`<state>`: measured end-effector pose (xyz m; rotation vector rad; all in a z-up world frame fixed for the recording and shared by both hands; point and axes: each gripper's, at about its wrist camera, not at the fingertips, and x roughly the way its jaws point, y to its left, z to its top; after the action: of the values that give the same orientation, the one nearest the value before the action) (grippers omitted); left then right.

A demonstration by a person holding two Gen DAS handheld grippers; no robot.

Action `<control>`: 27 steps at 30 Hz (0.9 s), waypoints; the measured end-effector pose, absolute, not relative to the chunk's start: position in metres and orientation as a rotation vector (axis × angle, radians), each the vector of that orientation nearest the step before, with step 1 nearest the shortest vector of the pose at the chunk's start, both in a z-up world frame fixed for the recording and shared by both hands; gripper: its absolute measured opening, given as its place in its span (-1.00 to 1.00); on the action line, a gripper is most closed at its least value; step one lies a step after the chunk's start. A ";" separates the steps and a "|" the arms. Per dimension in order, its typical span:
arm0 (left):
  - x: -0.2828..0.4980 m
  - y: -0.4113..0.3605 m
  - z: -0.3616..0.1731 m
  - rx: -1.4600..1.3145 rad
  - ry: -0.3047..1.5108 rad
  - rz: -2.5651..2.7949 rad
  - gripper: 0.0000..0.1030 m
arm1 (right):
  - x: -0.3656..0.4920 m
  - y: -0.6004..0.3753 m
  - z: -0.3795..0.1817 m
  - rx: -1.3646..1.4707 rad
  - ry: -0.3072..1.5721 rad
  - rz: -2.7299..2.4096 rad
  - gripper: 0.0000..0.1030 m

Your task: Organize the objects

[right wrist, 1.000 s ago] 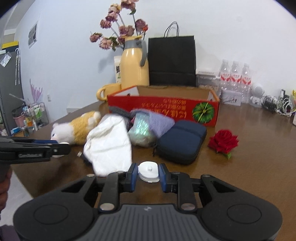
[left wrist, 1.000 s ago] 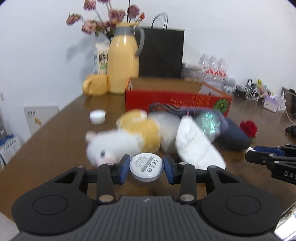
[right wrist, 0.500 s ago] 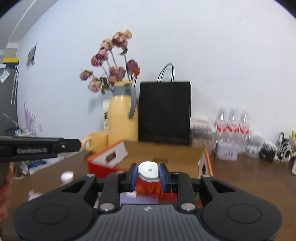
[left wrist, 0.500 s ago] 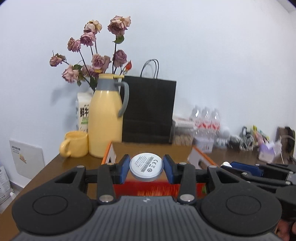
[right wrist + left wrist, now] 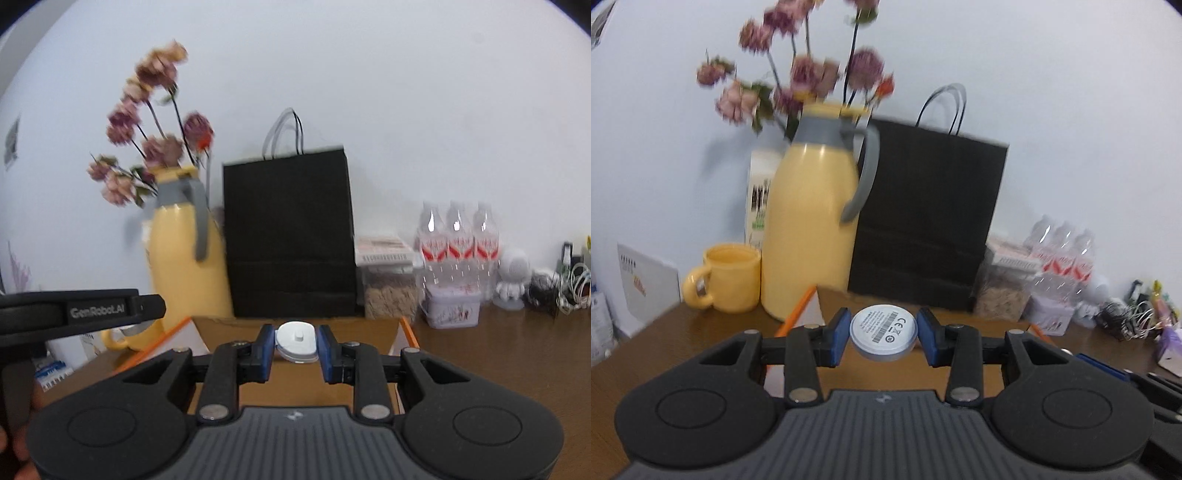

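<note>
A round white disc [image 5: 884, 331] with a printed label and barcode on its face sits clamped between the blue pads of the left gripper [image 5: 884, 334], held in the air above the open cardboard box [image 5: 960, 317] just ahead of the fingers. The right gripper [image 5: 296, 345] likewise grips a small white cap [image 5: 297, 341] with a central nub, squeezed between its blue pads over the brown floor of the same box [image 5: 295, 380], whose orange-edged flaps rise on either side. Beyond both grippers stand a yellow jug [image 5: 812, 229] holding dried pink flowers [image 5: 798, 74], a yellow mug [image 5: 727, 277] to its left, a black paper bag [image 5: 288, 236] and three water bottles [image 5: 458, 240] further right.
</note>
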<state>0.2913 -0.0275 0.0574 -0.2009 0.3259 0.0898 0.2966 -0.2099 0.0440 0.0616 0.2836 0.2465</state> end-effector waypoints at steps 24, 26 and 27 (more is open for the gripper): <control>0.294 -0.040 0.042 -0.112 0.347 0.096 1.00 | 0.318 -0.213 0.008 0.062 0.409 0.198 0.95; 0.294 -0.039 0.042 -0.118 0.346 0.101 1.00 | 0.316 -0.215 0.010 0.068 0.405 0.196 1.00; 0.293 -0.039 0.043 -0.123 0.343 0.101 1.00 | 0.316 -0.215 0.010 0.068 0.403 0.193 1.00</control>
<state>0.2926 -0.0389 0.0428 -0.1228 0.3434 0.1010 0.3157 -0.2148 0.0102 0.0677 0.4028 0.1934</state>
